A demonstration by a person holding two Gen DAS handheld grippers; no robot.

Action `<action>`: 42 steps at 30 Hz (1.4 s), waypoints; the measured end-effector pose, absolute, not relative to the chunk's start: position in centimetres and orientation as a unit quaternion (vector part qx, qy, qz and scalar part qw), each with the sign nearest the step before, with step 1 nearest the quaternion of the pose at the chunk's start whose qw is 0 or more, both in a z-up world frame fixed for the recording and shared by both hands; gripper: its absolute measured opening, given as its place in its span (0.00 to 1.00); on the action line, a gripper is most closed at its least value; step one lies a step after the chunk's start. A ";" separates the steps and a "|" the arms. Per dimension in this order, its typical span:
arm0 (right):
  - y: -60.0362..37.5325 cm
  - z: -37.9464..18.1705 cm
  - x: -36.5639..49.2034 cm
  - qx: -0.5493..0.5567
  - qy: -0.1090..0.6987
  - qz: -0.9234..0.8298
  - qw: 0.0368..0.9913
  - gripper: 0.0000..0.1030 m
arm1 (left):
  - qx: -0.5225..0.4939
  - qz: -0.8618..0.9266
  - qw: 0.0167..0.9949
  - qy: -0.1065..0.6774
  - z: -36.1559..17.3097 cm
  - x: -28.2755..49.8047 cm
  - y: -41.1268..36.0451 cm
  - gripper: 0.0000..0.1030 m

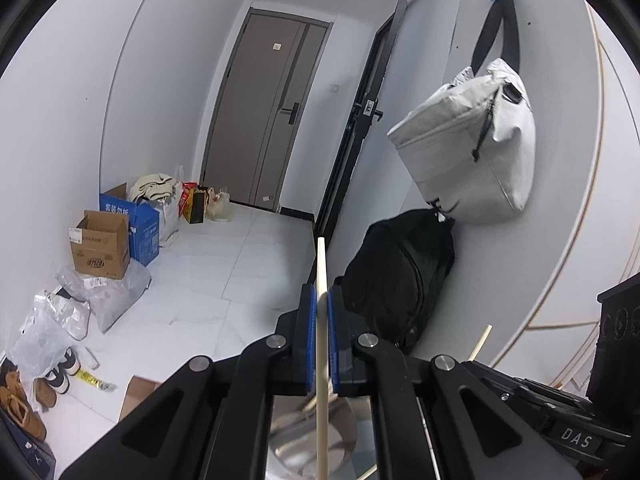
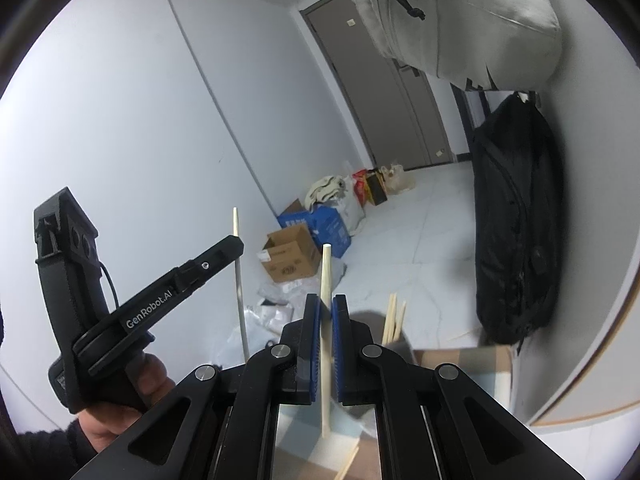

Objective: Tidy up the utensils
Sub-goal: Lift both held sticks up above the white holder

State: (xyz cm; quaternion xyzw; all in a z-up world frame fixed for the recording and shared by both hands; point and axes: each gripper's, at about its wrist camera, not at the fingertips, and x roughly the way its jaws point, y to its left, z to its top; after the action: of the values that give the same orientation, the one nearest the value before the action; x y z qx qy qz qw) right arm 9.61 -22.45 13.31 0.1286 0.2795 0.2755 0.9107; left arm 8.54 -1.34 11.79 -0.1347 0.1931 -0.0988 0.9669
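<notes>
Chopsticks (image 2: 394,318) stand bunched in a dim holder (image 2: 374,330) below the right tongs (image 2: 326,316). Right tongs pinch one upright chopstick (image 2: 325,280). Left tongs (image 1: 321,300), raised in a hand (image 2: 120,404), clamp another chopstick (image 1: 321,264) pointing up, above a round metal container (image 1: 340,432).

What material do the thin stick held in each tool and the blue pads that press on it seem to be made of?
Stick in the left tool: probably bamboo or wood, pale cream, matte, unpainted, with a squared end. Stick in the right tool: the same look. Blue pads: likely rubber or soft plastic, dull, with fine ridges along the edge.
</notes>
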 end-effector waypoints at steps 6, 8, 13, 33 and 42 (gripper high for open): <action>-22.2 14.6 12.7 0.130 0.273 0.275 0.913 0.05 | -0.127 -0.088 0.970 0.188 11.7 11.2 -1.3 0.02; -22.1 14.8 13.4 0.127 0.270 0.272 0.915 0.05 | -0.127 -0.083 0.970 0.190 11.4 12.1 -1.4 0.02; -21.7 14.8 15.5 0.124 0.263 0.270 0.918 0.05 | -0.122 -0.072 0.973 0.183 10.5 13.8 -1.4 0.02; -20.1 11.9 19.6 0.116 0.273 0.258 0.920 0.05 | -0.095 -0.056 0.981 0.162 7.6 16.2 -1.9 0.02; -19.2 11.1 19.9 0.111 0.273 0.260 0.920 0.05 | -0.083 -0.062 0.983 0.153 6.3 16.2 -2.7 0.02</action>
State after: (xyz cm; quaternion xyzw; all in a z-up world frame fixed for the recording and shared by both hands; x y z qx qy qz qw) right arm 19.89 -19.19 11.11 0.1112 0.2732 0.2597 0.9195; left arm 16.19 -2.69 6.29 -0.0825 0.1532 -0.0619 0.9828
